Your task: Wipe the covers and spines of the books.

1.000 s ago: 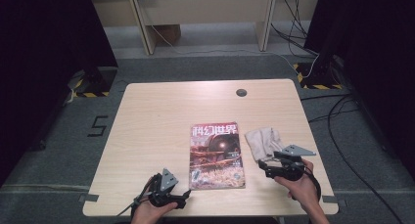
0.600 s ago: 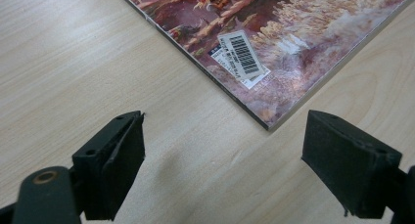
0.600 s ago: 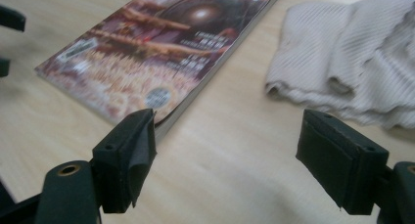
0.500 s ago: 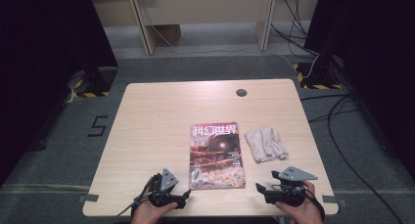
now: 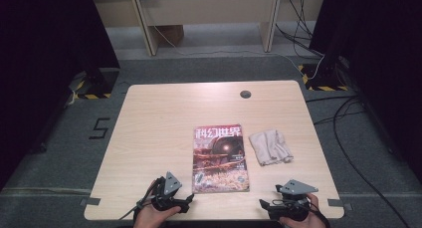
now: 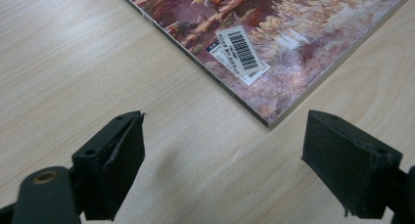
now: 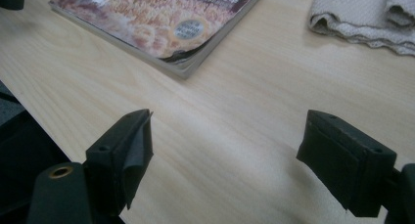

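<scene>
Two grippers wait with jaws wide apart and nothing in them, the left gripper (image 5: pixel 188 202) near the magazine (image 5: pixel 220 158)'s front corner, ready to reach it. The right gripper (image 5: pixel 263 206) sits farther off, with the cloth (image 5: pixel 270 146) just beside the magazine on the table (image 5: pixel 149 138).

The right gripper (image 5: pixel 266 206) has been pulled back from beside the folded cloth (image 5: pixel 270 146) toward six o'clock, and is now held at the table's near edge (image 5: pixel 224 215), well apart from the cloth, which is left fully uncovered, with the jaws spread wide over bare wood.
</scene>
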The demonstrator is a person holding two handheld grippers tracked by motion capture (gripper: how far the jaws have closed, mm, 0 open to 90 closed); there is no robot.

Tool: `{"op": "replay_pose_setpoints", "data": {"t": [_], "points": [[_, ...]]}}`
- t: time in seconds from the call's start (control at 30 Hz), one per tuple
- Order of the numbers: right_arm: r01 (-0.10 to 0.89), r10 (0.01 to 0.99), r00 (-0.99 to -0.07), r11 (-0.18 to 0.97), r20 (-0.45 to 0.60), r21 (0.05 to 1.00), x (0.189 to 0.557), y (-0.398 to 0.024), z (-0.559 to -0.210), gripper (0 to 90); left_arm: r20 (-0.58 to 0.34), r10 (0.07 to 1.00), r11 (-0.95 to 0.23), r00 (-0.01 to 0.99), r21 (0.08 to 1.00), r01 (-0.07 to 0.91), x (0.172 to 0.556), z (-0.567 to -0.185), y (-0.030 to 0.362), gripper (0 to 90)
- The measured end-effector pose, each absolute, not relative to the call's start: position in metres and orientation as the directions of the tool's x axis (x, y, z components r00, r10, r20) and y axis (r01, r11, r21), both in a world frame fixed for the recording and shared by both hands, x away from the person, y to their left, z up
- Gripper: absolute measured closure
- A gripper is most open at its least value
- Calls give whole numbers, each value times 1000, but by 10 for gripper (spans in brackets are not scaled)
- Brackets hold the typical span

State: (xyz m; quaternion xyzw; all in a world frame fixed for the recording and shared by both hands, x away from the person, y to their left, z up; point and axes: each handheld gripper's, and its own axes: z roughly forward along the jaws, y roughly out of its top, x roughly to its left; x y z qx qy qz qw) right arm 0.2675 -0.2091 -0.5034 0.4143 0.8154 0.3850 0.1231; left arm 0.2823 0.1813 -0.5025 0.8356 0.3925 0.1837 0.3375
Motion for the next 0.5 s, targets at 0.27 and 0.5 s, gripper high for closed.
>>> {"op": "replay_pose_setpoints", "data": {"t": [0.27, 0.5], "points": [[585, 758, -643, 393, 110, 710, 263, -209, -506, 199, 48, 776, -474, 629, 703, 530, 282, -503, 181, 154], [584, 759, -643, 401, 102, 706, 263, -209, -506, 199, 51, 774, -478, 631, 701, 530, 282, -503, 180, 153]]}}
